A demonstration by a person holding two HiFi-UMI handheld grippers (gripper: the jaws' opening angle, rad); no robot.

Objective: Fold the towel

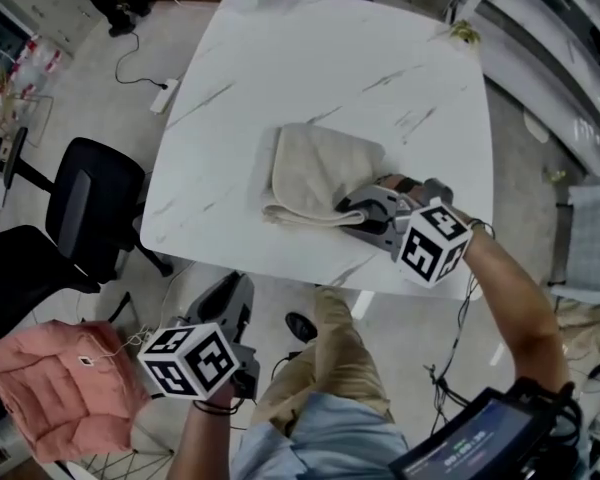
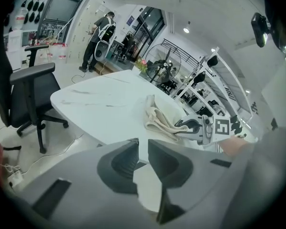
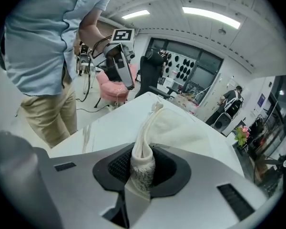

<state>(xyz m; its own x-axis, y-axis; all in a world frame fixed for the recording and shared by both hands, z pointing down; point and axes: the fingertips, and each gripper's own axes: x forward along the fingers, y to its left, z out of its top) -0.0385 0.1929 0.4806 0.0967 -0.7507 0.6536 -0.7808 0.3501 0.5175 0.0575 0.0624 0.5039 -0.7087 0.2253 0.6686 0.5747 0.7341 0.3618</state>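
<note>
Fingers (image 3: pixel 174 168) of R gripper (image 1: pixel 348 208) clamped on bunched corner of towel (image 1: pixel 315 168); rest lying folded on table (image 1: pixel 310 58) beyond tips, long side running away from them, rounded fold at far end. L gripper (image 2: pixel 142 144) fingers narrow, empty, short of table's near edge. Chair (image 1: pixel 90 208), pink cushion (image 1: pixel 50 383) further L of those; person's leg (image 1: pixel 325 358) btwn both grippers.

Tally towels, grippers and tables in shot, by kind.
beige towel: 1
two-jaw grippers: 2 (left gripper, right gripper)
white marble table: 1
Total: 4
</note>
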